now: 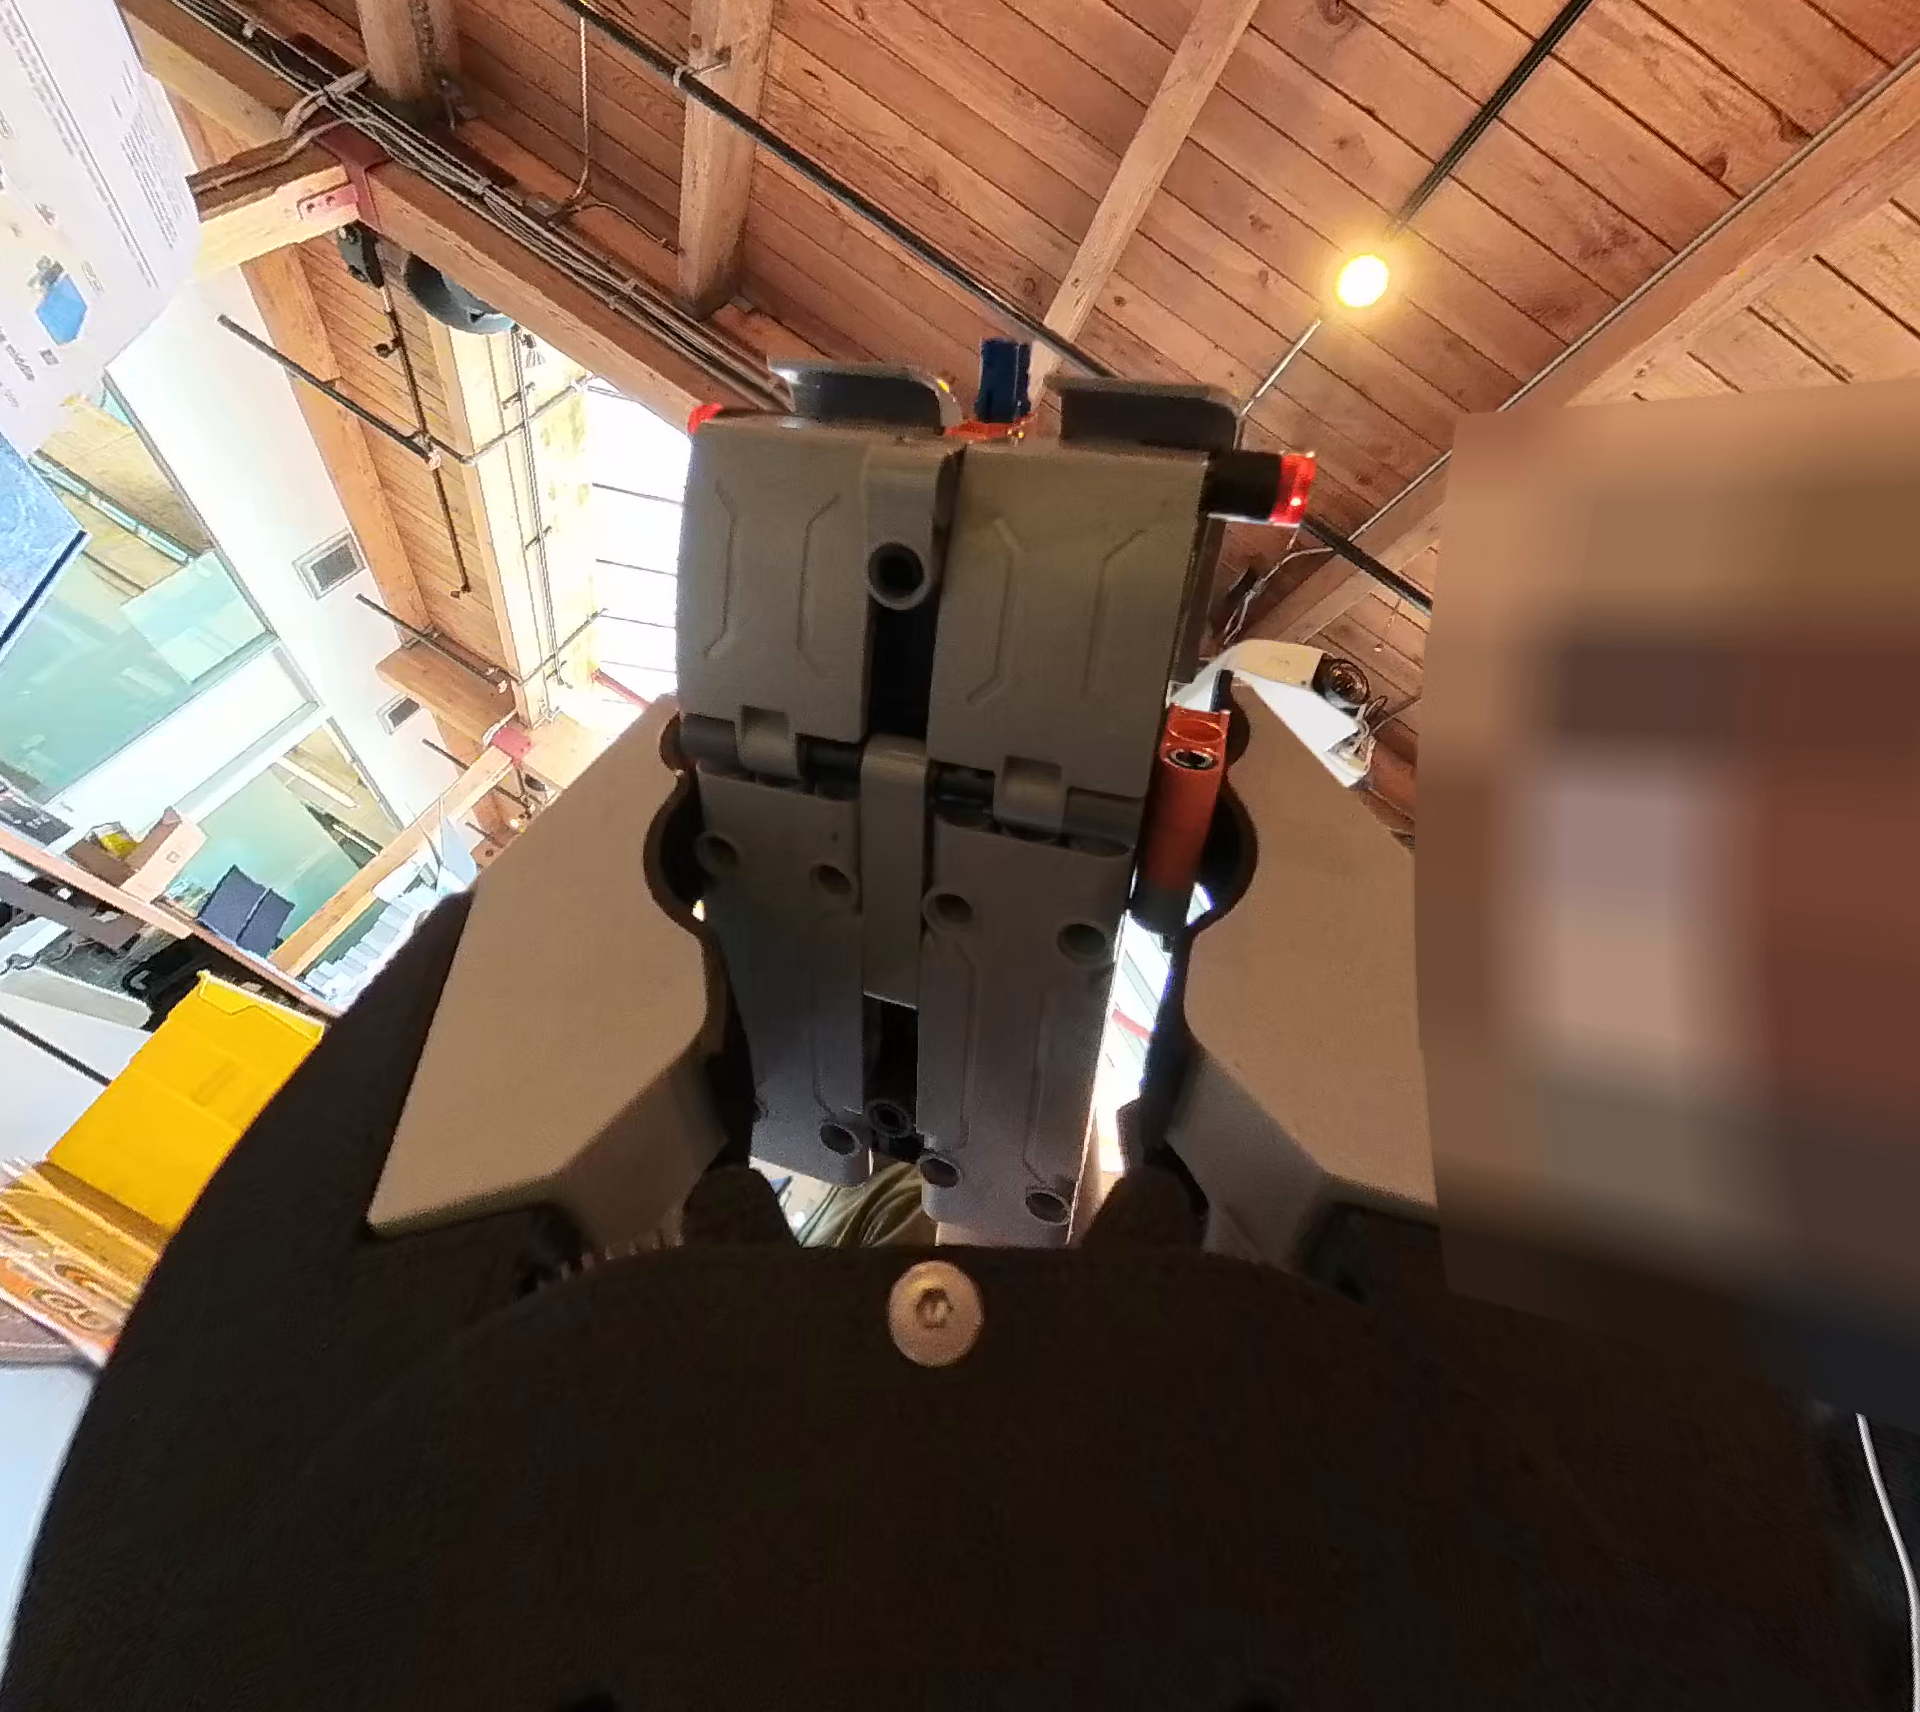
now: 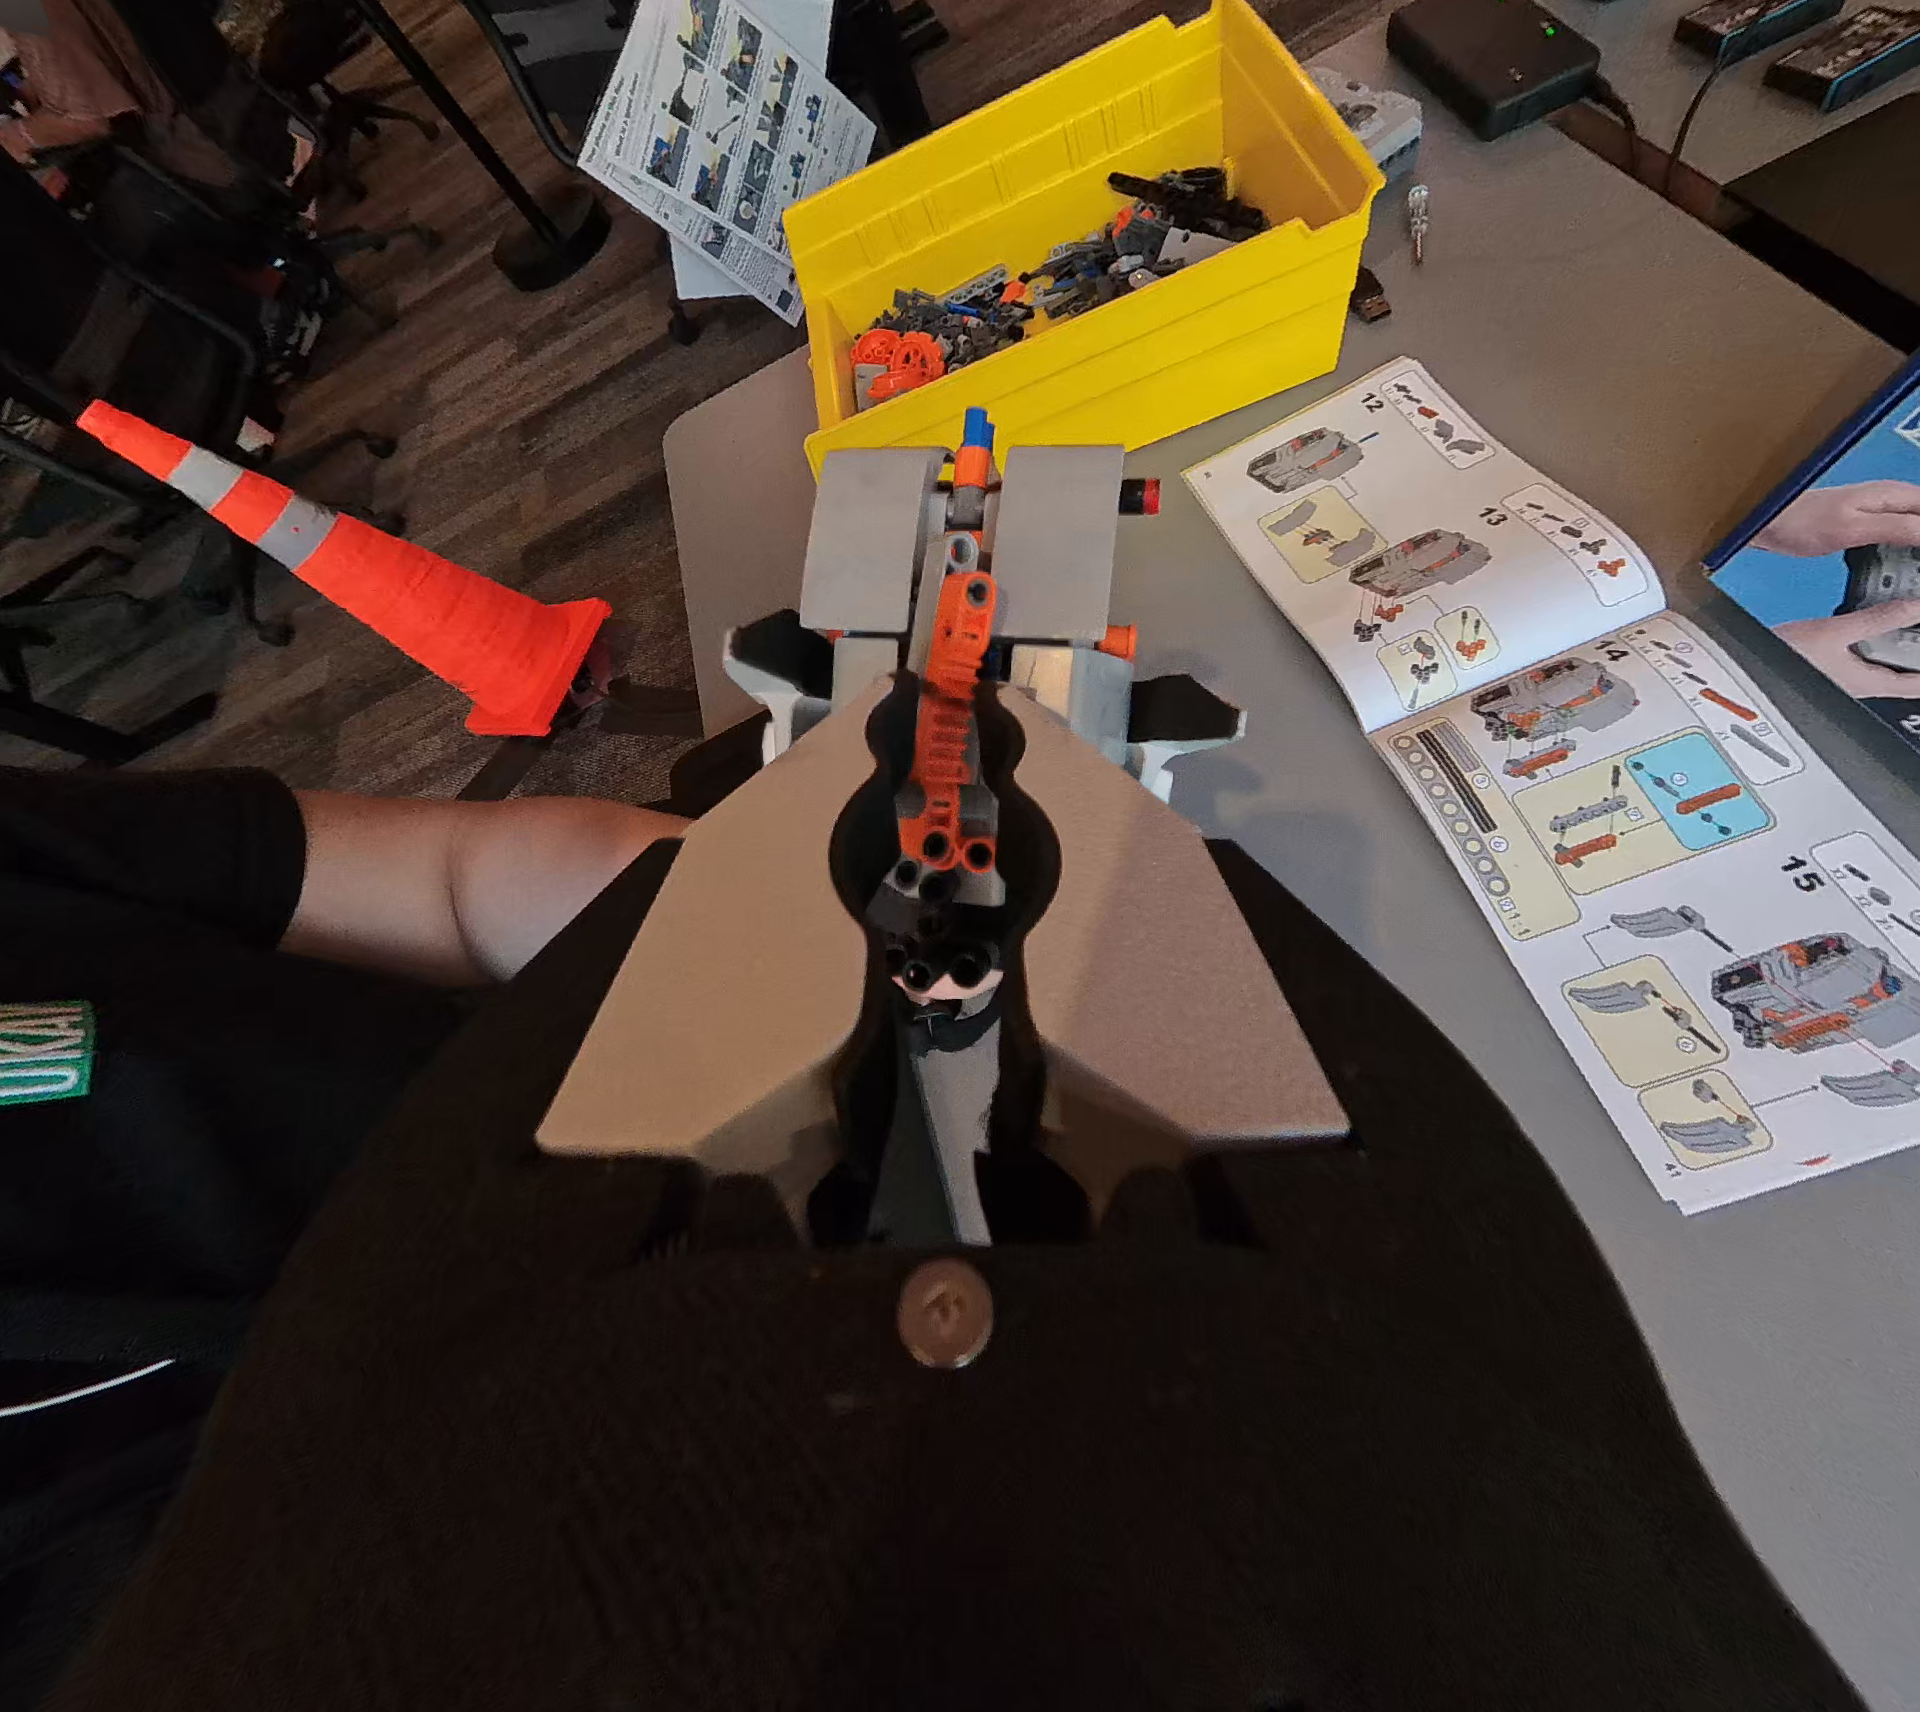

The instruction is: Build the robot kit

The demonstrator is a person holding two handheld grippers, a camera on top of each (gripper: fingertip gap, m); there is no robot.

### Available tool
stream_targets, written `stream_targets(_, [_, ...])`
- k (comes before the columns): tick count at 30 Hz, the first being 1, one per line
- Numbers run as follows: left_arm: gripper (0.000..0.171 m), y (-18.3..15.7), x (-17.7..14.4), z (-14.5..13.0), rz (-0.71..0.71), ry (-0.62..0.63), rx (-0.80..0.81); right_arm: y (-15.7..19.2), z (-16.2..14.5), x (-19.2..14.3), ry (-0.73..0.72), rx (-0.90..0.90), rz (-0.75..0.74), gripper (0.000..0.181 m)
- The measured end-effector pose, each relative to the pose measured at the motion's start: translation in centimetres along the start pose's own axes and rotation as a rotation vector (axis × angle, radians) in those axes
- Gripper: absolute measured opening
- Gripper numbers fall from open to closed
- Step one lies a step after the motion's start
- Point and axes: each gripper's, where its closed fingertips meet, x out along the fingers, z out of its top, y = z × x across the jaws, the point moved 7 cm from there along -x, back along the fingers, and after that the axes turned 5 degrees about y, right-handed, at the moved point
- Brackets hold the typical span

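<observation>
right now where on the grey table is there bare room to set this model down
Bare grey table lies between the yellow bin and the open instruction booklet, and right of the bin by the black box. Crowded: booklet and blue box at the right edge.

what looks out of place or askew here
An orange traffic cone lies tipped on its side on the floor left of the table. Printed sheets dangle off a stand behind the yellow bin.

Matt grey plastic model (image 1: 925, 789) is sitting between the left gripper's (image 1: 940, 831) smooth matt fingers (image 1: 561, 1018); beyond the right gripper (image 2: 951, 852), a glossy yellow plastic bin (image 2: 1091, 353) and paper booklet (image 2: 1621, 769) are lying.
</observation>
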Motion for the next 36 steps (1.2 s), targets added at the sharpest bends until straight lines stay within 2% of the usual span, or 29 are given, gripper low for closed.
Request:
stream_targets(6, [0.095,0.0,0.1,-0.1,0.004,0.01,0.003,-0.1,0.2,0.3,0.018,0.004,0.018,0.012])
stream_targets(12, [0.095,0.0,0.0,0.0,0.0,0.009,0.004,-0.6,0.1,0.2,-0.003,0.051,0.088,0.006])
stream_targets(19, [0.094,0.1,0.1,-0.2,0.006,0.016,0.005,-1.4,-0.6,0.7,0.034,0.124,0.224,0.019])
stream_targets(22, [0.095,0.1,0.0,-0.1,0.012,0.016,0.007,-1.5,-0.7,0.8,0.039,0.133,0.274,0.008])
stream_targets(29, [0.094,0.2,0.0,-0.2,0.004,0.015,-0.019,-1.1,0.4,-0.9,0.004,0.034,0.18,0.005])
stream_targets(33, [0.094,0.3,-0.1,0.1,-0.009,-0.008,-0.042,-0.9,0.9,-1.1,0.072,0.022,0.08,0.005])
stream_targets(36, [0.095,0.1,0.0,0.0,-0.018,0.004,-0.029,-0.4,0.7,-0.3,0.103,0.052,0.08,0.005])
